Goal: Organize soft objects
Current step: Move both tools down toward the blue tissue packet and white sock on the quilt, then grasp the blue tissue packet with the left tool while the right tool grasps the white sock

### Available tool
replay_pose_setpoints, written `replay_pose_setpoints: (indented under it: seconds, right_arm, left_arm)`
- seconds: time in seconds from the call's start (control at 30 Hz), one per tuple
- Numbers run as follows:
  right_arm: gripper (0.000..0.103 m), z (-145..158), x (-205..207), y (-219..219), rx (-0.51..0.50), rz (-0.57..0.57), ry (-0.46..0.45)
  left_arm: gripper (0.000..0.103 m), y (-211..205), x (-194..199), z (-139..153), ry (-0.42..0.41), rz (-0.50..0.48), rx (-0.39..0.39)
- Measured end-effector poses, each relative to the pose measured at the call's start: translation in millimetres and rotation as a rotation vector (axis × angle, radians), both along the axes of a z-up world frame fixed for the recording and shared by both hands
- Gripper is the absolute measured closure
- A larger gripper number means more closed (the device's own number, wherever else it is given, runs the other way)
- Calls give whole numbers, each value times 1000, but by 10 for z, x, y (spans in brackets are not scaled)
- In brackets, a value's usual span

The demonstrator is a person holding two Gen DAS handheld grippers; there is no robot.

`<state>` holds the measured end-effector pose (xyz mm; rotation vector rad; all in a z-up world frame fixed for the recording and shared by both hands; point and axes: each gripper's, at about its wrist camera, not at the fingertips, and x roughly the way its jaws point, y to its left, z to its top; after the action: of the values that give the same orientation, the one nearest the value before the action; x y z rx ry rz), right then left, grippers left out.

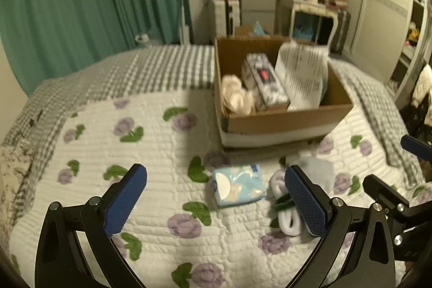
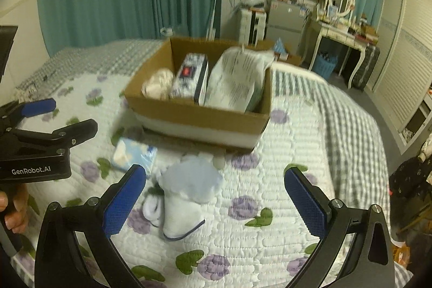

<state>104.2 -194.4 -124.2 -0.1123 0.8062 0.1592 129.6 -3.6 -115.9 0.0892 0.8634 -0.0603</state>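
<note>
A pale blue tissue pack point(image 1: 237, 188) point(image 2: 135, 155) lies on the floral quilt in front of a cardboard box point(image 1: 270, 123) point(image 2: 199, 120). My left gripper point(image 1: 216, 199) point(image 2: 73, 114) is open just above and short of the pack, nothing between its fingers. Beside the pack lie rolled white socks point(image 1: 283, 204) point(image 2: 152, 207) and a white and pale blue fluffy item point(image 2: 189, 190). My right gripper point(image 2: 214, 196) point(image 1: 388, 161) is open over the fluffy item, holding nothing. The box holds a cream soft bundle point(image 1: 235, 96), a patterned tissue box point(image 1: 266, 82) and a white printed packet point(image 1: 302, 74).
The quilt point(image 1: 135, 207) covers a bed with a grey checked sheet point(image 1: 162, 66) behind it. Green curtains point(image 1: 81, 4), a dressing table point(image 2: 343, 29) and a wardrobe point(image 2: 405, 58) stand beyond the bed. A hand point(image 2: 13, 209) holds the left gripper's handle.
</note>
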Motion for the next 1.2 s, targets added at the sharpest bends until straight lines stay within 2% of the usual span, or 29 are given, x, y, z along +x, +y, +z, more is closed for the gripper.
replay_pose_setpoints:
  seconds: [0.3,0.47,0.67,0.73,0.77,0.83,1.0,1.17,1.2]
  right_arm:
    - [0,-577,321,144,-12,44,132]
    - [0,-812,415,177,-6,60,192]
    - [1,-1037,491,154,23,62,261]
    - [20,-1072,495,152,36,72,276]
    - [25,-1084,493,147,49,80,283]
    - [46,-1079,483,148,67,98,289]
    - [57,-1034,437,104,65,90,274]
    - [61,-965,409,-80,67,33,253]
    - [61,-952,407,-116,65,20,248]
  left_arm:
    - [0,-7,339,-552,136,-10,-8]
    - [0,-29,461,-810,199,-14,-44]
    - [0,-150,545,-1031,246,-17,-41]
    - [0,-191,564,-1090,255,-14,-28]
    - [0,-216,572,-1116,260,-16,-23]
    - [0,-259,574,-1162,265,-19,-11]
    - [0,-291,586,-1270,270,-8,23]
    - [1,-254,531,-1320,259,16,33]
    - [4,-249,508,-1335,260,22,34]
